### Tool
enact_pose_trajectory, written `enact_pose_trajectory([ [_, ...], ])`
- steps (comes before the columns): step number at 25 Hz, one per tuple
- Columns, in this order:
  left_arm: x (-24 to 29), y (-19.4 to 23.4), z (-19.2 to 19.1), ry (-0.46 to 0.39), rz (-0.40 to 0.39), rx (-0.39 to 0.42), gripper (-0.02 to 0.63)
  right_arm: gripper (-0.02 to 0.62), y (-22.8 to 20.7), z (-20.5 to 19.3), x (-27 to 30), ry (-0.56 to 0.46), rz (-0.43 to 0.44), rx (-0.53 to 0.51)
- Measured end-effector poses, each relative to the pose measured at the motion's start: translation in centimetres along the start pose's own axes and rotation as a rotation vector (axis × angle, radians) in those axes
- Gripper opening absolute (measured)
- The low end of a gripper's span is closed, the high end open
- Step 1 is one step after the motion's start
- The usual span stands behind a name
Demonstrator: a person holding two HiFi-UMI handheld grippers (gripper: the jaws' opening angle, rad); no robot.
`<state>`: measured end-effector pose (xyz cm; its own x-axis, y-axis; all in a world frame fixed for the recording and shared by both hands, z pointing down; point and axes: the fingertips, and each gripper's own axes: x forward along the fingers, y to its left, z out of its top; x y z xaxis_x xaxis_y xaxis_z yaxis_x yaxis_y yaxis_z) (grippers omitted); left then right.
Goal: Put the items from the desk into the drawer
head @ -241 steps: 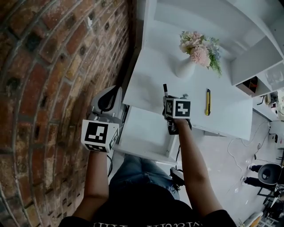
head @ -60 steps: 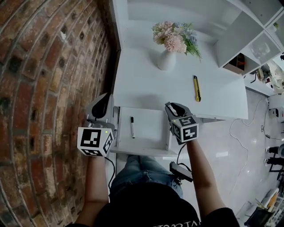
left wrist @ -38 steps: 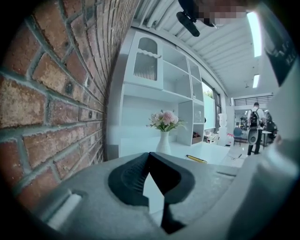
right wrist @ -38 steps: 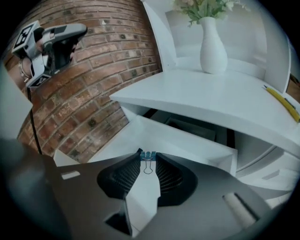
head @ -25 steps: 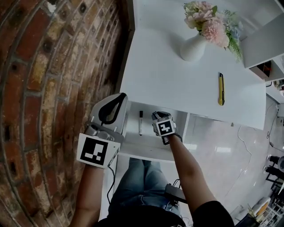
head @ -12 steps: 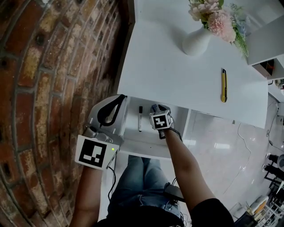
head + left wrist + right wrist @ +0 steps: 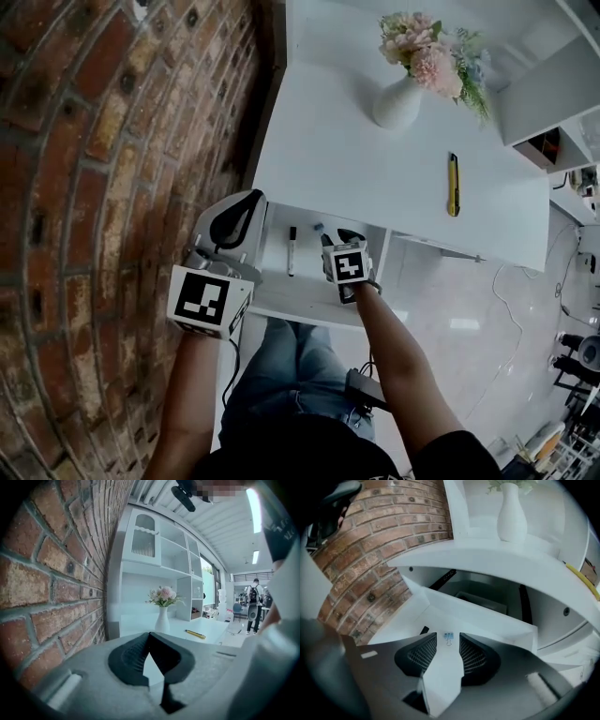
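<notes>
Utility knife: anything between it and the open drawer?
Nothing visible. The utility knife lies on bare desk, the vase well aside; the drawer stands open below the desk edge, right tool open over it.

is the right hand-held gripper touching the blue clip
Apart. Right gripper view: the clip lies between the open jaws of the right hand-held gripper, white drawer floor showing on both sides.

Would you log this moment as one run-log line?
right gripper: jaws apart over open white drawer | small blue binder clip, black marker: in drawer | yellow utility knife: on white desk | left gripper: jaws shut, empty
</notes>
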<state>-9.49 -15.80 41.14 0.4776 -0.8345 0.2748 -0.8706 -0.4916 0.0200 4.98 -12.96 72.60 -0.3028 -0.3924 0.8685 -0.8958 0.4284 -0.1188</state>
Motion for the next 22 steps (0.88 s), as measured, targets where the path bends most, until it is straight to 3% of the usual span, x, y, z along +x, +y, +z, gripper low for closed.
enact_pose_trajectory([
  [4,-0.6,-0.1,1.2,-0.014,0.011,-0.004,-0.002,0.158,1.3,-0.5,-2.9,0.011,0.045,0.071],
  [7,-1.1,-0.1,2.2,-0.028,0.019,-0.006,-0.002,0.158,1.5,0.0,-5.2,-0.012,0.048,0.06],
  [22,-1.4,-0.7,6.6,-0.127,0.029,-0.022,-0.002,0.158,-1.3,7.8,-18.1,-0.299,-0.019,0.026],
])
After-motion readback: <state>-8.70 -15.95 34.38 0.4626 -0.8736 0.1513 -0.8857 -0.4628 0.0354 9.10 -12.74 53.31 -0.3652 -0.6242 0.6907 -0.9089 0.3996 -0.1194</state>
